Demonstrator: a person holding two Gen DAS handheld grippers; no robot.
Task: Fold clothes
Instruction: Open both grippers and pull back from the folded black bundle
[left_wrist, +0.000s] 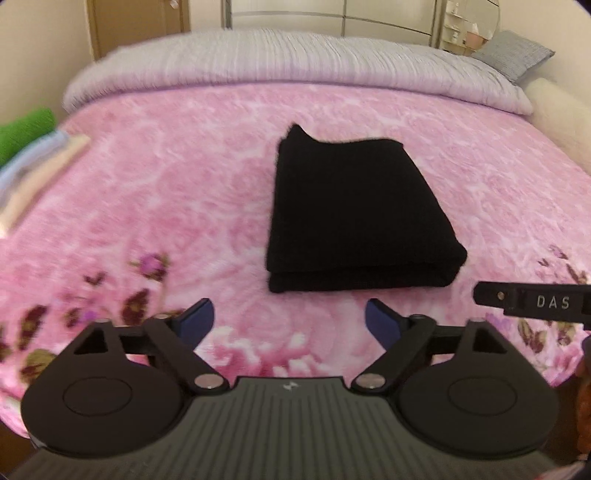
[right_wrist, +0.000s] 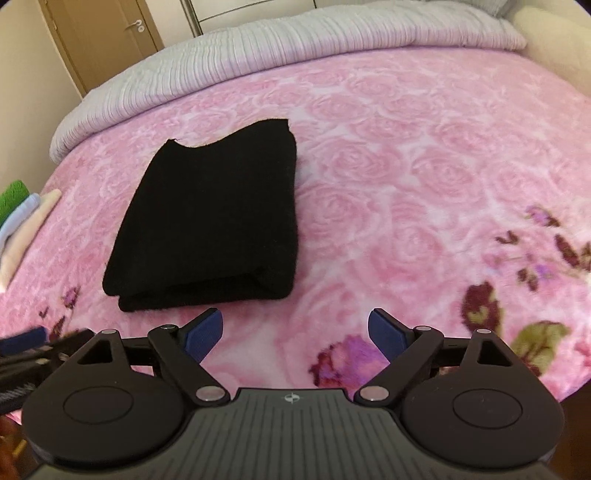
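A black garment (left_wrist: 354, 214) lies folded into a thick rectangle on the pink flowered blanket (left_wrist: 166, 206), its folded edge toward me. My left gripper (left_wrist: 290, 319) hangs open just short of that edge, with nothing between its blue pads. In the right wrist view the same black garment (right_wrist: 214, 221) sits ahead and to the left. My right gripper (right_wrist: 295, 332) is open over bare blanket (right_wrist: 424, 192), right of the garment's near corner. Part of the right gripper (left_wrist: 532, 301) shows at the right edge of the left wrist view.
A stack of folded clothes (left_wrist: 26, 166) in green, light blue and cream sits at the bed's left edge, also visible as folded clothes (right_wrist: 18, 225) in the right wrist view. A grey striped duvet (left_wrist: 295, 62) lies across the head of the bed. A wooden door (right_wrist: 103, 37) stands behind.
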